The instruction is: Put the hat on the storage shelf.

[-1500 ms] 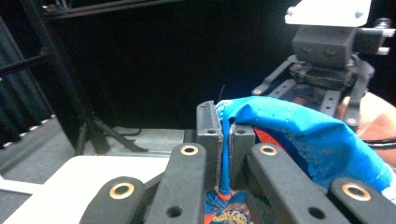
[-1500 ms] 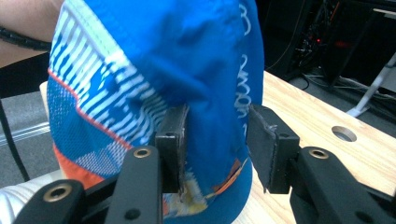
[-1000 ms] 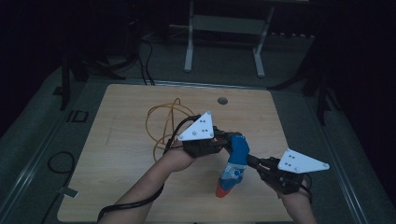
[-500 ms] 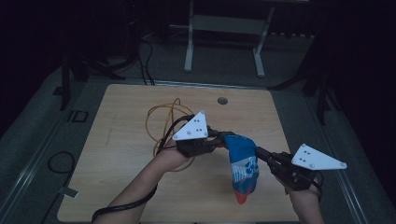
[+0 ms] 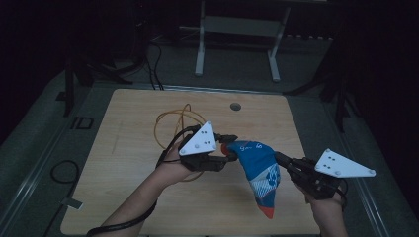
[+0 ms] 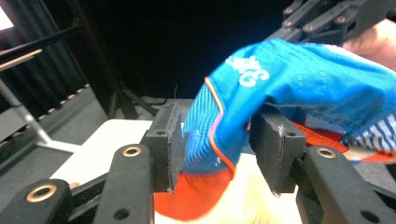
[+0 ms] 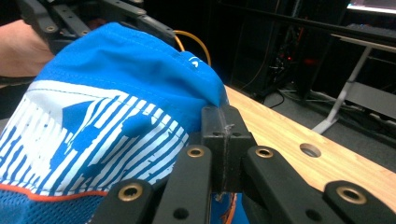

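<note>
A blue sock with white stripes and orange trim hangs above the wooden table, toe end down. My right gripper is shut on its upper edge, and in the right gripper view the closed pads pinch the blue fabric. My left gripper is at the sock's cuff. Its jaws have just been opening: in the left gripper view they stand apart with the cuff draped loosely between them.
A looped orange cable lies on the table behind the left hand. A round hole sits near the table's far edge. A white stand and dark cables are on the floor beyond.
The right gripper has moved right and up with the sock, whose toe has left the table. The left gripper's jaws have parted around the cuff.
</note>
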Available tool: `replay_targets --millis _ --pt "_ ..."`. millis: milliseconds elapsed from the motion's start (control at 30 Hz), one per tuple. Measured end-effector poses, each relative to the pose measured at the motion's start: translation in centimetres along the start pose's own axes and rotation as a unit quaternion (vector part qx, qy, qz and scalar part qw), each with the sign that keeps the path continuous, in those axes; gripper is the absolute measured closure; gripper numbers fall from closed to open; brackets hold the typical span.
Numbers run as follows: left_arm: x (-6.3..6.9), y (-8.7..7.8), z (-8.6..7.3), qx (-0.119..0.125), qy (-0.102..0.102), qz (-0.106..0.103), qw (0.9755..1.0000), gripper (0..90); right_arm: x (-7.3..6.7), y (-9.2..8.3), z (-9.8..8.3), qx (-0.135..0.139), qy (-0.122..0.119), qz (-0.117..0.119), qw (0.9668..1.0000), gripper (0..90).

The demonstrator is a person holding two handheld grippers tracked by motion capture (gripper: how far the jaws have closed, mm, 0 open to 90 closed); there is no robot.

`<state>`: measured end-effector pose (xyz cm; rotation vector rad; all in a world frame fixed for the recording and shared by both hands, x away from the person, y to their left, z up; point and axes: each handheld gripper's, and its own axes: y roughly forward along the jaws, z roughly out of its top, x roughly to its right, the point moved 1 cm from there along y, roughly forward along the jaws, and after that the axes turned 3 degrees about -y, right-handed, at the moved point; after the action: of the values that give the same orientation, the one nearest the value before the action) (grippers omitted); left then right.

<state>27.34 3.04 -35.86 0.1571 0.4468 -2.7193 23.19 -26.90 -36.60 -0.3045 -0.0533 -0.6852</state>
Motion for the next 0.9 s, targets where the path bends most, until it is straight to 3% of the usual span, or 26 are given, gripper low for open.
replay_targets --millis 167,400,600,700,833,900 --pt "0.0 -1.9 -0.4 -0.012 -0.001 0.029 0.9995 50.9 0.2 -0.3 0.3 0.006 0.002 -0.004 1.0000 90.0" --pt "0.0 -5.5 -2.2 -0.012 -0.033 0.048 0.9982 40.0 0.6 -0.3 0.6 0.006 0.006 -0.011 0.9999 90.0" --pt "-0.1 -8.6 -4.8 0.003 -0.069 0.069 0.9952 37.5 0.8 0.1 1.2 0.007 0.002 -0.016 0.9998 90.0" --pt "0.2 -10.1 -6.1 0.009 -0.077 0.087 0.9932 35.2 0.9 0.5 1.9 0.010 -0.002 -0.018 0.9998 90.0" --pt "0.5 -11.4 -7.7 0.004 -0.087 0.110 0.9901 27.3 1.3 1.1 3.1 0.018 -0.004 -0.020 0.9996 90.0" --pt "0.7 -12.0 -8.7 0.005 -0.092 0.119 0.9886 18.6 1.6 1.5 3.8 0.024 -0.004 -0.018 0.9995 90.0"
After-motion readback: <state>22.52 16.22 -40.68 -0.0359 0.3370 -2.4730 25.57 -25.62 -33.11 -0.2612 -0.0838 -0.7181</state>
